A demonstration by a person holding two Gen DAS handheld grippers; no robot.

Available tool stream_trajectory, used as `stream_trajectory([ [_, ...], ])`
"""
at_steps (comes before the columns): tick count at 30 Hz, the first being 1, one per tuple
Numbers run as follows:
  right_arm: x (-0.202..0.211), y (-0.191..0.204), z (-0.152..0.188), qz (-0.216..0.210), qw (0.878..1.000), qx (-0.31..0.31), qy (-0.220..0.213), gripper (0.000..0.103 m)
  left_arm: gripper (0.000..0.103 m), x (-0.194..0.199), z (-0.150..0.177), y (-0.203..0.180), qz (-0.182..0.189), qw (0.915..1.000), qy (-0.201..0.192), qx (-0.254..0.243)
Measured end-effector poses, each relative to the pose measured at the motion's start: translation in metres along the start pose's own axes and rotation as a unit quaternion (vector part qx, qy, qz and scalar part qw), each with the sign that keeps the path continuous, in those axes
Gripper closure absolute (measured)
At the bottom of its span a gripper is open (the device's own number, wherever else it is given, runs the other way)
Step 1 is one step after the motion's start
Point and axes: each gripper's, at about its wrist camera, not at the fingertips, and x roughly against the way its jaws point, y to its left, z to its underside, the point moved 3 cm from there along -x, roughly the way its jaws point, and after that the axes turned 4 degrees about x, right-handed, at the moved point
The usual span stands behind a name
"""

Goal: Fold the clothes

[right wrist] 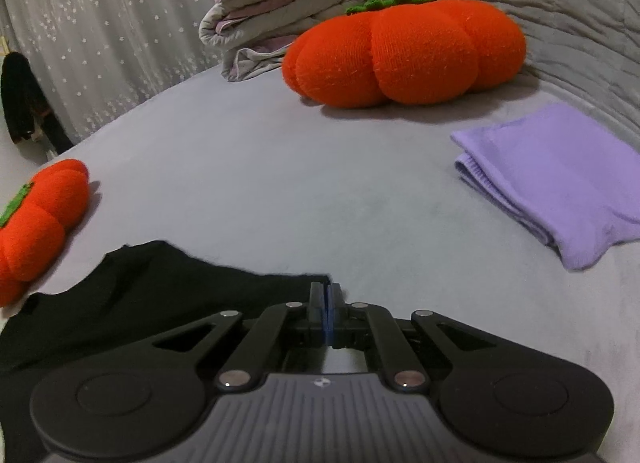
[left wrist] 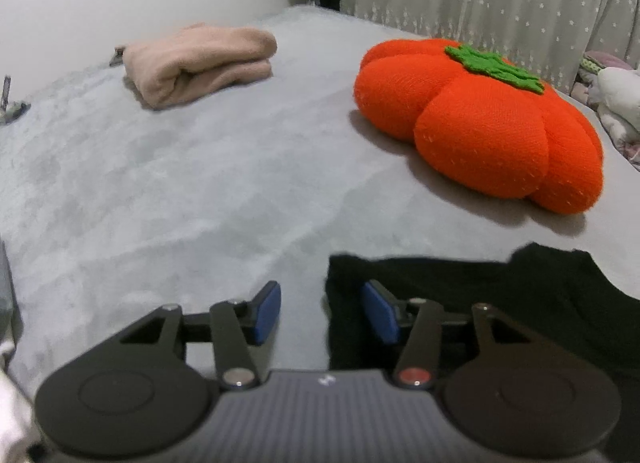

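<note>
We see a black garment (left wrist: 500,303) lying flat on the grey bed (left wrist: 200,183), its near edge running between the two grippers. The left gripper (left wrist: 320,313) stands with its jaws apart, the blue pads (left wrist: 267,313) clear of each other; the garment's left corner lies under and just beside the right-hand pad, but we see no pad pressing on the cloth. The right gripper (right wrist: 325,305) has its jaws drawn together with only a thin blue line between them, right at the garment's right corner (right wrist: 160,291); whether a bit of the cloth is pinched there we cannot tell (the fingers hide the spot). Farther back on the bed, in the left wrist view, a folded beige garment (left wrist: 200,65) sits near the white wall, well apart from the black one, and an orange pumpkin cushion (left wrist: 480,123) with a green stem patch lies beyond the black garment to the right. In the right wrist view we find a second orange pumpkin cushion (right wrist: 404,51) farther back, a folded lilac garment (right wrist: 560,187) to the right, and a pile of grey and mauve bedding (right wrist: 288,3) behind the cushion, before a curtain (right wrist: 100,43) dotted with small stars.
</note>
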Motion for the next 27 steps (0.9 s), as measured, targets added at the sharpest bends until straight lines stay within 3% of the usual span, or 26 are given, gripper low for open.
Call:
stream_trajectory([
  [10, 0.048, 0.021, 0.023, -0.063, 0.998, -0.023, 0.006, 0.097, 0.053, 0.054, 0.018, 0.026, 0.027, 0.9993, 0.003, 0.025],
  [20, 0.073, 0.063, 0.088, -0.112, 0.992, 0.018, 0.054, 0.097, 0.053, 0.116, 0.098, -0.025, 0.131, 0.9895, 0.049, -0.037],
  [25, 0.088, 0.075, 0.114, -0.133, 0.989, 0.025, 0.063, 0.097, 0.053, 0.149, 0.145, -0.044, 0.158, 0.9821, 0.053, -0.089],
  [27, 0.095, 0.081, 0.124, -0.144, 0.987, 0.028, 0.067, 0.094, 0.057, 0.162, 0.161, -0.051, 0.168, 0.9779, 0.047, -0.115],
])
